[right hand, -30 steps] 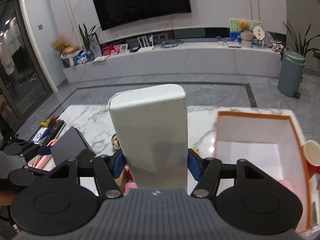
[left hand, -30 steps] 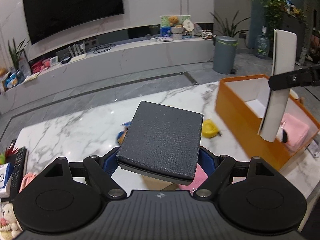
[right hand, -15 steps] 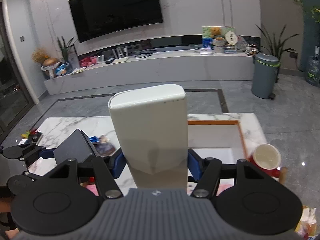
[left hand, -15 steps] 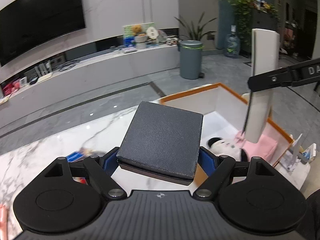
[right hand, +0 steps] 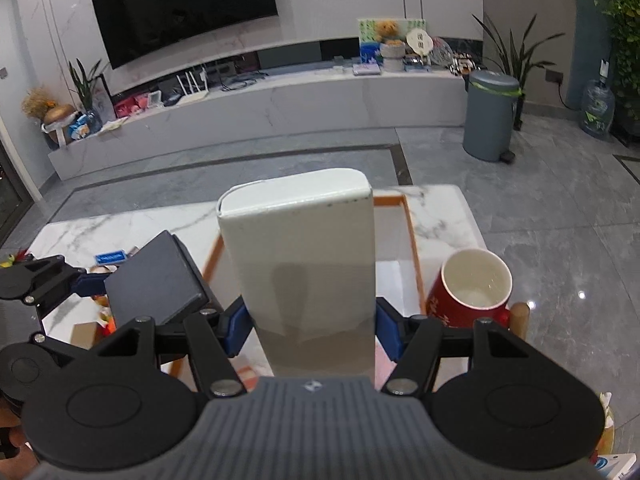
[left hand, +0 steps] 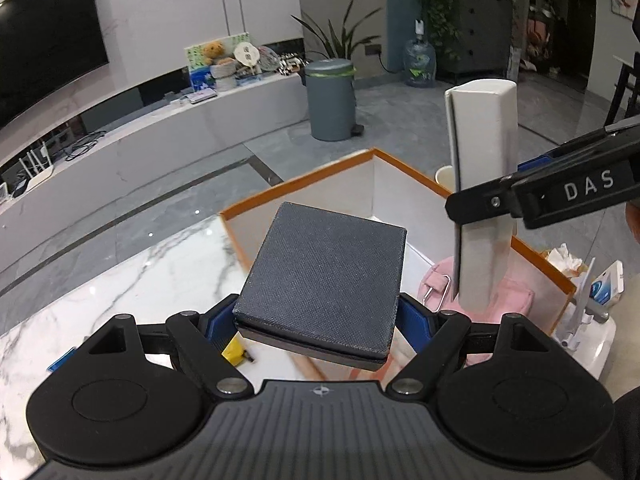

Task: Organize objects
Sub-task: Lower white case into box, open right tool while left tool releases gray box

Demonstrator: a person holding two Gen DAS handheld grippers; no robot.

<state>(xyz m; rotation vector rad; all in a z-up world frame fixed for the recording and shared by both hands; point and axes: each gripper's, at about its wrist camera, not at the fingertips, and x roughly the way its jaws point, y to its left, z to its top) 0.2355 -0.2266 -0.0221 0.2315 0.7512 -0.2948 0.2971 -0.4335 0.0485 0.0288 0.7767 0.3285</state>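
the left gripper (left hand: pixel 320 320) clamped a flat dark-grey textured square box (left hand: pixel 324 280); the right gripper (right hand: pixel 312 328) gripped a tall white upright box (right hand: pixel 304 264), with the orange-rimmed white storage box (left hand: pixel 404 196) at twelve o'clock below both.

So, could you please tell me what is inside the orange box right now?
Inside the orange box, only a pink pouch shows. The dark case and white box cover the rest.

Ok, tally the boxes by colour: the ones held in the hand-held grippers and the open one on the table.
Dark grey: 1, the flat box in the left hand-held gripper
White: 1, the tall box in the right hand-held gripper
Orange: 1, the open box on the marble table
Total: 3
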